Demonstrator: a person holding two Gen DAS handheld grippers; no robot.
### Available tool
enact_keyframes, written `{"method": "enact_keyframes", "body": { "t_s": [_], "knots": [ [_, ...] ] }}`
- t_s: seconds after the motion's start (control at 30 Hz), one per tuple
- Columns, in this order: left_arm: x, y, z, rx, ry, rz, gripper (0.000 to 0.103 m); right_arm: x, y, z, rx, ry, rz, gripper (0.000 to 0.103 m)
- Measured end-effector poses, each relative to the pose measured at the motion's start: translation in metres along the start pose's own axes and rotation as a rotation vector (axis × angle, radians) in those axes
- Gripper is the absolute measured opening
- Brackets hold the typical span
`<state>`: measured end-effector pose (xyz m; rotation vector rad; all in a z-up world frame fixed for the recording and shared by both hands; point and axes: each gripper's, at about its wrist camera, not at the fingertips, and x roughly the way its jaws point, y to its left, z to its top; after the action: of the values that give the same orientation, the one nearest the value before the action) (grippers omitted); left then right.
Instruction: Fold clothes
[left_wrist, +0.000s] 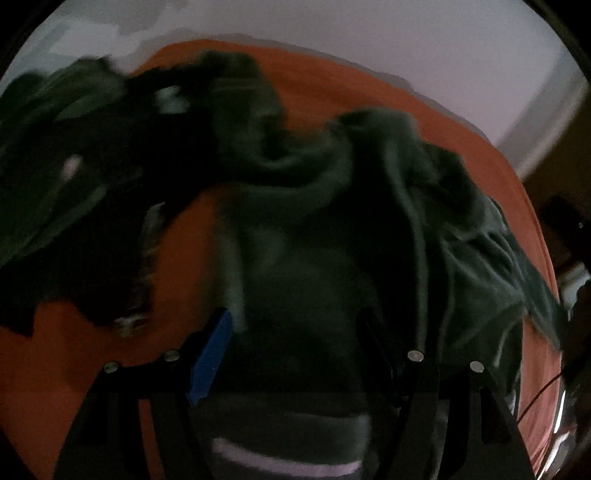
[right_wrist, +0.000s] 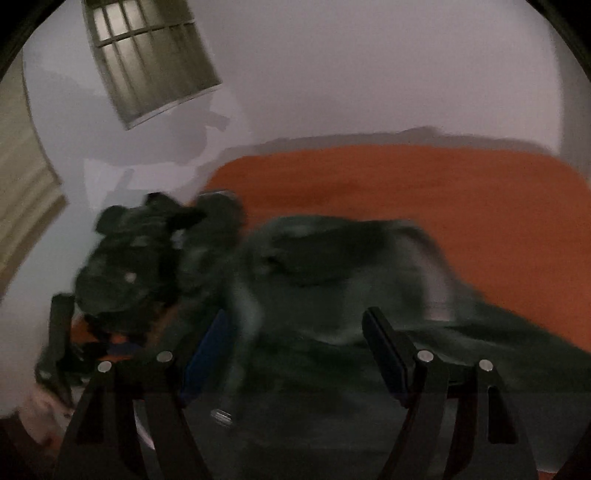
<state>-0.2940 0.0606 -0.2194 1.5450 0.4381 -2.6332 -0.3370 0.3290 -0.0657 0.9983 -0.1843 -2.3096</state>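
the orange bed (right_wrist: 424, 184) carried a rumpled dark green garment (left_wrist: 314, 240), lying straight ahead under both grippers. the left gripper (left_wrist: 295, 332) and right gripper (right_wrist: 295, 332) both gaped unclenched over it, neither plainly nearer; its long axis was unclear.

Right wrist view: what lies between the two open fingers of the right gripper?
Dark green garment fills the gap of the right gripper, spread over the orange bed cover.

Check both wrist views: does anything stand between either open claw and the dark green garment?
Nothing visible does. The dark green garment lies directly ahead of the left claw and right claw on the orange bedsheet.
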Motion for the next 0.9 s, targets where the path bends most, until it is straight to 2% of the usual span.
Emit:
{"method": "enact_keyframes", "body": {
  "t_s": [0.13, 0.23, 0.43, 0.63, 0.8, 0.83, 0.87, 0.9],
  "knots": [
    [0.003, 0.030, 0.008, -0.087, -0.020, -0.012, 0.071, 0.054, 0.044, 0.014, -0.017, 0.061, 0.112, 0.075],
    [0.011, 0.040, 0.029, -0.098, -0.042, -0.024, 0.071, 0.098, 0.064, 0.029, -0.056, 0.086, 0.106, 0.075],
    [0.033, 0.048, 0.100, -0.067, -0.071, -0.018, 0.071, 0.184, 0.103, 0.060, -0.134, 0.136, 0.094, 0.075],
    [0.030, 0.064, 0.132, -0.064, -0.120, 0.024, 0.071, 0.247, 0.127, 0.072, -0.207, 0.166, 0.033, 0.075],
    [0.028, 0.095, 0.124, -0.149, -0.122, 0.008, 0.071, 0.306, 0.143, 0.076, -0.226, 0.218, -0.083, 0.073],
    [0.031, 0.101, 0.121, -0.158, -0.111, 0.013, 0.071, 0.314, 0.144, 0.077, -0.216, 0.220, -0.093, 0.063],
    [0.033, 0.106, 0.117, -0.166, -0.101, 0.017, 0.071, 0.313, 0.144, 0.077, -0.198, 0.212, -0.080, 0.025],
    [0.036, 0.112, 0.113, -0.174, -0.091, 0.022, 0.071, 0.313, 0.145, 0.078, -0.181, 0.204, -0.068, 0.008]
  ]
}}
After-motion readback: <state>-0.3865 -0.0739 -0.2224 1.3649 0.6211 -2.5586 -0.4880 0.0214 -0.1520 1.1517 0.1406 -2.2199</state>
